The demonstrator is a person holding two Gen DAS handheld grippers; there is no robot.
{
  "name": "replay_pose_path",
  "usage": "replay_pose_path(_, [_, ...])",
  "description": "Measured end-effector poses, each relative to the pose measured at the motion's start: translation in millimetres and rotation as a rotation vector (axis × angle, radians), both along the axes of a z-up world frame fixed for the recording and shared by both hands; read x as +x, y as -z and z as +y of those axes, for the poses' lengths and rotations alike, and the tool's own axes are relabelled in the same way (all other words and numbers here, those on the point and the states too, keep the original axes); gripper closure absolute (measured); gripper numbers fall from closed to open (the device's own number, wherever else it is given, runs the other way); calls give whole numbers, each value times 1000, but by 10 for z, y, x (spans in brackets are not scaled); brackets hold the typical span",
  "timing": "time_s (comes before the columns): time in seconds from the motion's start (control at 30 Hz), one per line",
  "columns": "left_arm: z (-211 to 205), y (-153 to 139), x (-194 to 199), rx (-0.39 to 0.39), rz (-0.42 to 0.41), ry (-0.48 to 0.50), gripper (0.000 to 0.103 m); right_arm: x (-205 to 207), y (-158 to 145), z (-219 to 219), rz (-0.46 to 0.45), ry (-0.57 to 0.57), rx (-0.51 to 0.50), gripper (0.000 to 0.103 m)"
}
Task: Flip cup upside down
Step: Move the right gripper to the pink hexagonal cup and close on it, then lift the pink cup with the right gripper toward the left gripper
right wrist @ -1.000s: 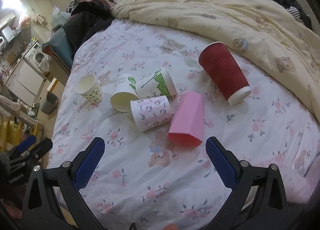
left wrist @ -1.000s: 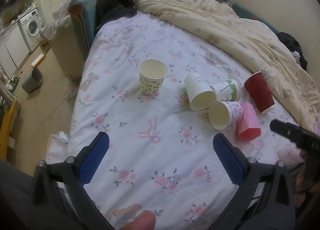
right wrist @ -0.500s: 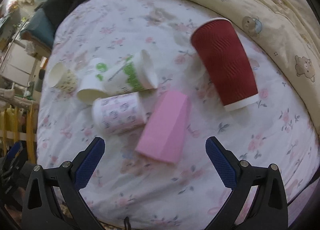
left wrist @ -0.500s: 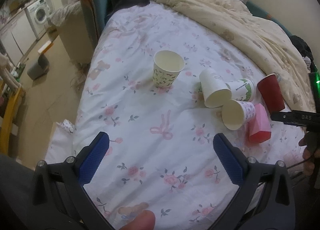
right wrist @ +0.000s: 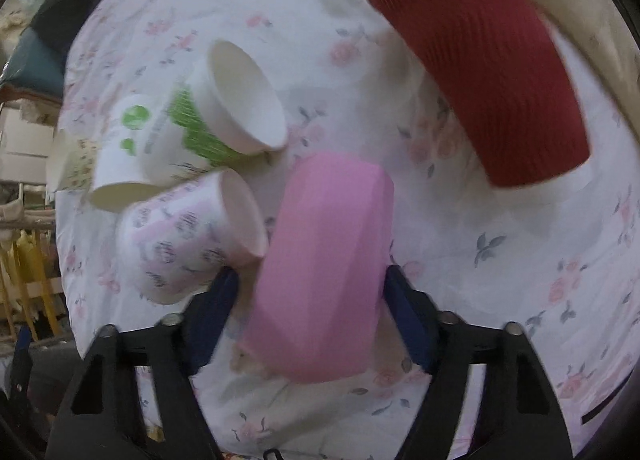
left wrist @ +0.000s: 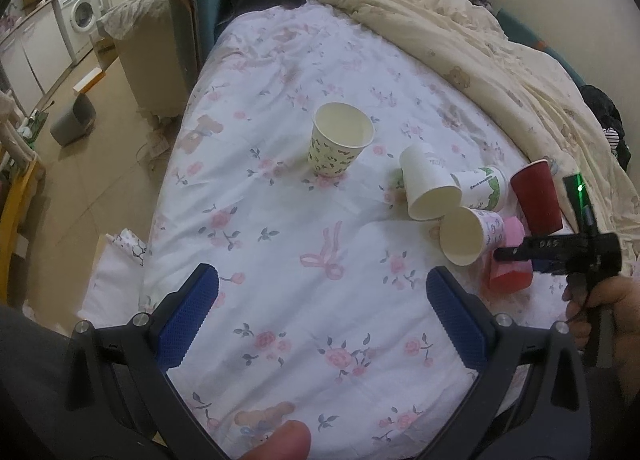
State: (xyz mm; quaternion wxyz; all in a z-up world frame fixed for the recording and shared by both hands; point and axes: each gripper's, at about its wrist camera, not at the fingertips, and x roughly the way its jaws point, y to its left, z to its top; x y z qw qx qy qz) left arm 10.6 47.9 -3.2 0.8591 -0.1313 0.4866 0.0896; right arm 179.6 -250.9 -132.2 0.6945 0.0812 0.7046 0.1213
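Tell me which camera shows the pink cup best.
The right wrist view: the pink cup lies on its side, filling the middle between the right gripper fingers. The left wrist view shows only part of it, behind the patterned cup and the gripper.

The bed sheet (left wrist: 280, 219) was white with pink roses and little teddy bears. One paper cup (left wrist: 339, 144) was cream with small green leaves. Another cup (right wrist: 224, 107) was white with green marks. A third cup (right wrist: 188, 236) was white with pink and grey prints. The pink cup (right wrist: 320, 264) was plain pink. The tall ribbed cup (right wrist: 480, 71) was dark red. The blanket (left wrist: 480, 47) was pale yellow with bears. The finger pads (left wrist: 188, 320) were blue.
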Motion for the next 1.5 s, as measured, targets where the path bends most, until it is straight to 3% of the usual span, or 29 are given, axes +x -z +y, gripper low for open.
replay_pose_path(0.1, [34, -22, -10, -1, -8, -9, 0, -36, 1, -73, -5, 22, 18, 38])
replay_pose_path(0.2, [86, -53, -28, -13, -17, -24, 0, -148, -190, -133, -55, 12, 23, 39])
replay_pose_path(0.37, [187, -84, -66, -35, -23, -72, 1, -542, -597, -119, -113, 7, 163, 39])
replay_pose_path(0.63, [315, -109, -116, -38, -29, -126, 1, -1024, -930, 673, -148, -145, 296, 39])
replay_pose_path(0.73, [384, -118, -140, -37, -33, -148, 1, -1055, -843, 1023, -147, -187, 295, 39])
replay_pose_path(0.9, [507, -107, -179, -35, -31, -178, 0, -1119, -429, 1374, -110, -189, 253, 39])
replay_pose_path(1.2, [595, -30, -188, -58, 7, -187, 0, -1295, 35, 1439, 12, -138, 236, 37])
replay_pose_path(1.23, [588, -14, -180, -57, 15, -184, 0, -1280, 60, 1443, 23, -147, 233, 35])
replay_pose_path(1.33, [553, 16, -163, -57, 31, -173, 1, -1275, -1, 1406, 8, -168, 230, 13])
replay_pose_path(1.5, [453, 47, -139, -44, 43, -142, 1, -1287, -145, 1364, -32, -190, 212, 8])
